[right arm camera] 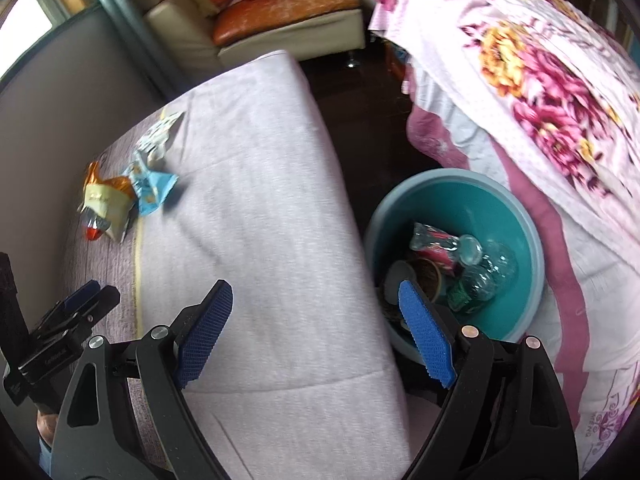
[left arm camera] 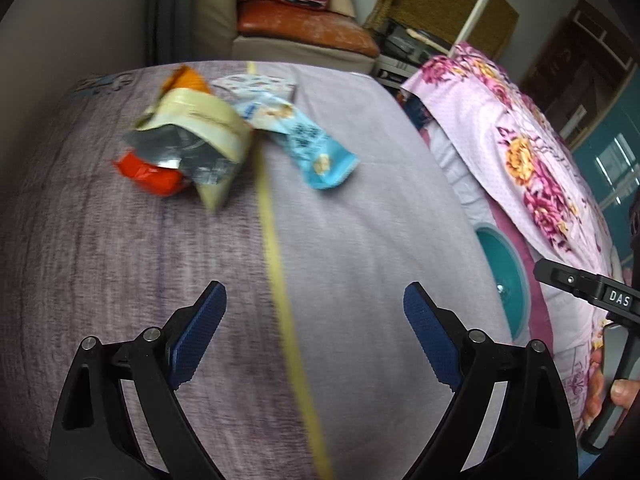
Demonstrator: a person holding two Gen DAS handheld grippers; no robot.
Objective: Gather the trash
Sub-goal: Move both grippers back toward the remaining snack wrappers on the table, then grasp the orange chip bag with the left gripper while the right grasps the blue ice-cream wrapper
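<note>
A heap of snack wrappers lies on the far part of a lilac-grey cushioned surface (left arm camera: 360,240): a cream and silver bag (left arm camera: 200,132) over a red-orange wrapper (left arm camera: 152,176), a light blue packet (left arm camera: 312,148) and a white patterned wrapper (left arm camera: 256,84). The heap also shows in the right wrist view (right arm camera: 116,204). My left gripper (left arm camera: 316,336) is open and empty, hovering short of the heap. My right gripper (right arm camera: 316,332) is open and empty, above the surface's right edge beside a teal basin (right arm camera: 516,216) holding crushed plastic bottles (right arm camera: 476,268) and other rubbish.
A pink floral cloth (right arm camera: 540,92) drapes over bedding right of the basin. A beige sofa with an orange cushion (left arm camera: 304,28) stands behind. A grey wall (right arm camera: 60,120) borders the surface's left. The left gripper shows at the right wrist view's left edge (right arm camera: 80,304).
</note>
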